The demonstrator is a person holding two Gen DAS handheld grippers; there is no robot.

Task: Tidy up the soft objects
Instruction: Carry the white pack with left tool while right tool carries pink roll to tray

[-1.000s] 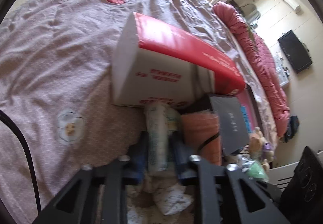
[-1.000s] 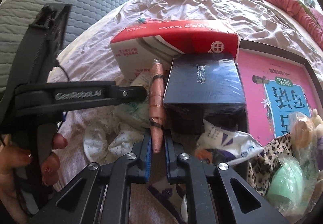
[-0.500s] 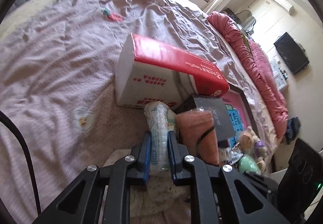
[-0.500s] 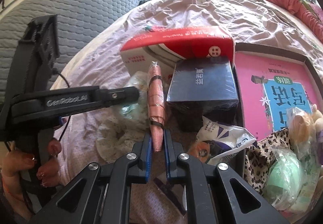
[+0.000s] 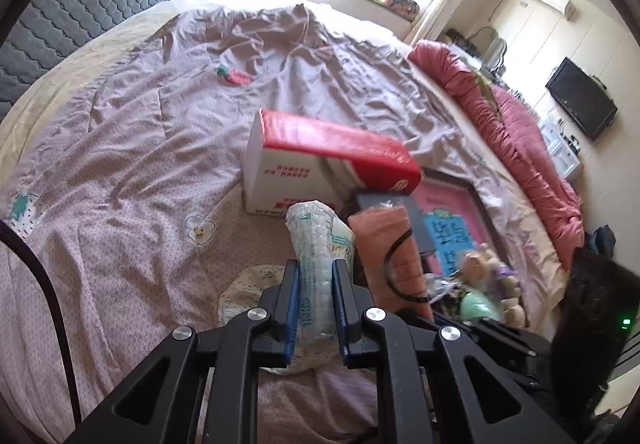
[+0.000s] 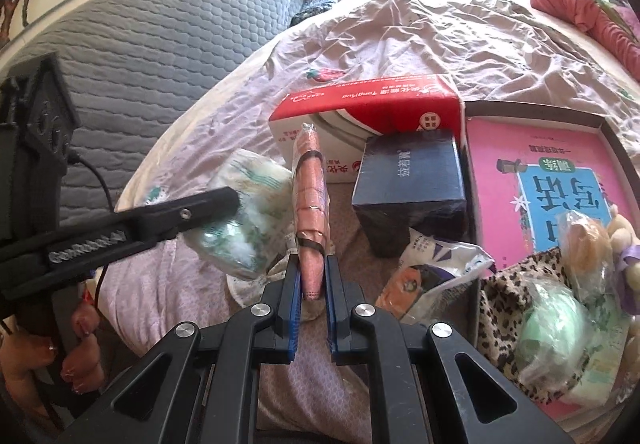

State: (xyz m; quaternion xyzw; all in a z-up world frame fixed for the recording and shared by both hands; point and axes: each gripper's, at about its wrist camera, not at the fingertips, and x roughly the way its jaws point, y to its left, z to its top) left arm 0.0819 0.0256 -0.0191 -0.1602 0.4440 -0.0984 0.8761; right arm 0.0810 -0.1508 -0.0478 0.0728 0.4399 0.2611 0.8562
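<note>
1. Left gripper [image 5: 316, 298] is clamped on a soft clear-wrapped packet [image 5: 316, 244]; the packet stands up between the pads, long axis running away along the fingers; it looks clear of the bed.
2. Just right of it, the right gripper [image 6: 313, 302] is pinched tight on a slim orange roll [image 6: 310, 203] with dark bands; the roll points straight out, parallel to the packet, the two nearly touching.
3. Both bundles sit on the near side of the red and white box [image 5: 320, 167]; beyond the roll lies a dark box [image 6: 412, 175], then the pink tray [image 6: 608, 131] with toys heaped in its near corner; I'd judge the right hand nearer that tray.
4. Underneath, a rumpled pink bedspread [image 5: 140, 147], soft and uneven; a pale cloth [image 5: 248, 284] lies below the packet.
5. Room: quilted grey headboard [image 6: 168, 43] on the left, folded clothes, bright window at the back.
</note>
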